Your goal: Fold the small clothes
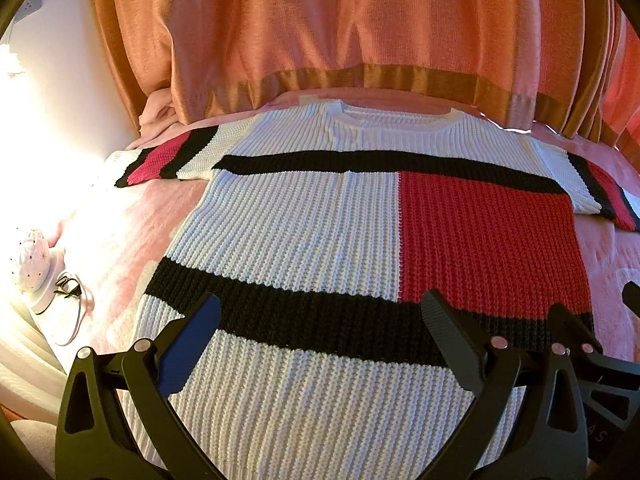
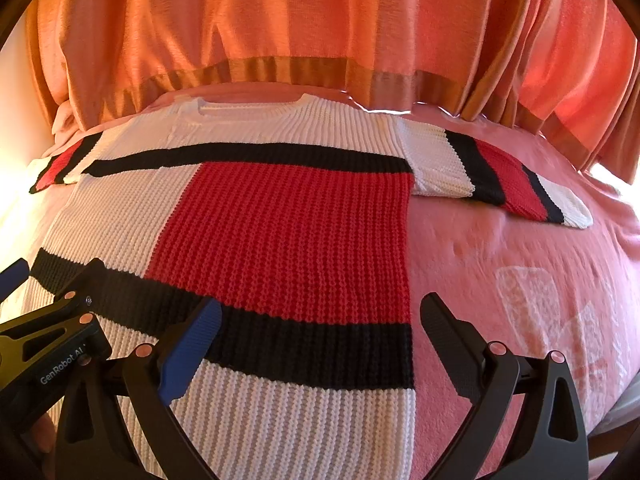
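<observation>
A white knit sweater (image 1: 304,224) with black bands and a red block lies flat on the pink bed cover, neck at the far side, both short sleeves spread out. It also shows in the right wrist view (image 2: 288,232). My left gripper (image 1: 320,320) is open and empty above the sweater's lower black band. My right gripper (image 2: 320,320) is open and empty above the sweater's lower right edge. The right gripper's body shows at the right edge of the left wrist view (image 1: 576,344); the left gripper's body shows at the left of the right wrist view (image 2: 52,332).
Orange curtains (image 1: 340,32) hang behind the bed (image 2: 520,248). A white lamp (image 1: 34,264) with a cable stands at the left beside the bed. The pink cover has a white printed pattern (image 2: 552,312) to the right of the sweater.
</observation>
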Demonstrator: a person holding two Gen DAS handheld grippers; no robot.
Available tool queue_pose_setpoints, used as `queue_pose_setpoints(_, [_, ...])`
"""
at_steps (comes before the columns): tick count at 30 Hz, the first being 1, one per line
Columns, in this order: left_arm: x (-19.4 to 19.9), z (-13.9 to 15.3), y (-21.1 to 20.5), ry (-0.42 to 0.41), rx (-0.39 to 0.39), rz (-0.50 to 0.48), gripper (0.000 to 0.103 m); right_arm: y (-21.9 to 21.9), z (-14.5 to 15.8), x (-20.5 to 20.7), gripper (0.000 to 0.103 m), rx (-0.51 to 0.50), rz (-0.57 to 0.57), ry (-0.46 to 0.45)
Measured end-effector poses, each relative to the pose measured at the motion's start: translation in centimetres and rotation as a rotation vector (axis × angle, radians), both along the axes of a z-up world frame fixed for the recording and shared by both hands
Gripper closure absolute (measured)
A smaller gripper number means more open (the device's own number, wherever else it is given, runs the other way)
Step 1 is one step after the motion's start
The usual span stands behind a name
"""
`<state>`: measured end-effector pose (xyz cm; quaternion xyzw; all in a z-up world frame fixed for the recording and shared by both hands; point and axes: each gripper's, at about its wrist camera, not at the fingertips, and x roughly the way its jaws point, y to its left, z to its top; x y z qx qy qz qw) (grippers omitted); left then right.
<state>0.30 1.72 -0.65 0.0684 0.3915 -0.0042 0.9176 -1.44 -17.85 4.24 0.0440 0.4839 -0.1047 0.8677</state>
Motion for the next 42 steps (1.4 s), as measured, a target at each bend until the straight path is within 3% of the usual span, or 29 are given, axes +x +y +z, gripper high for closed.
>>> queue_pose_setpoints(14, [-0.1, 0.0, 0.1, 0.0, 0.0, 0.003, 0.005, 0.0, 0.1, 0.0, 0.005, 0.007, 0.013, 0.001])
queue_pose_setpoints(18, [0.3, 1.4, 0.5, -0.014, -0.031, 0.001, 0.005, -1.6, 1.3, 0.7, 0.005, 0.001, 0.03, -0.009])
queue_pose_setpoints(21, [1.6, 3.5, 1.2, -0.011, -0.074, -0.013, 0.005, -6.7, 3.9, 2.0, 0.005, 0.019, -0.033, -0.055])
queue_pose_setpoints(26, [5.2, 5.9, 0.7, -0.029, -0.09, -0.058, 0.005, -21.4, 5.2, 5.2, 0.007, -0.039, -0.293, -0.056])
queue_pose_setpoints(29, [7.7, 5.8, -0.6, -0.032, -0.074, -0.065, 0.005, -30.9, 3.1, 5.4, 0.022, -0.077, -0.505, -0.041])
queue_pose_setpoints(30, [8.4, 5.4, -1.0, -0.033, -0.069, -0.063, 0.005, -32.8, 2.4, 5.1, 0.024, -0.067, -0.546, -0.025])
queue_pose_setpoints(31, [8.9, 5.1, -1.3, -0.029, -0.07, -0.058, 0.005, -35.8, 0.8, 4.4, 0.033, -0.035, -0.615, -0.003])
queue_pose_setpoints(34, [9.9, 3.7, -2.3, 0.028, -0.1, -0.063, 0.005, -40.9, -2.8, 3.1, 0.045, 0.03, -0.716, 0.049])
queue_pose_setpoints(37, [10.3, 2.7, -3.6, 0.057, -0.108, -0.093, 0.005, -44.0, -5.5, 1.7, 0.046, 0.052, -0.788, 0.095])
queue_pose_setpoints(42, [10.7, 1.8, -5.2, 0.08, -0.114, -0.124, 0.005, -45.3, -7.3, 2.3, 0.047, 0.102, -0.783, 0.068])
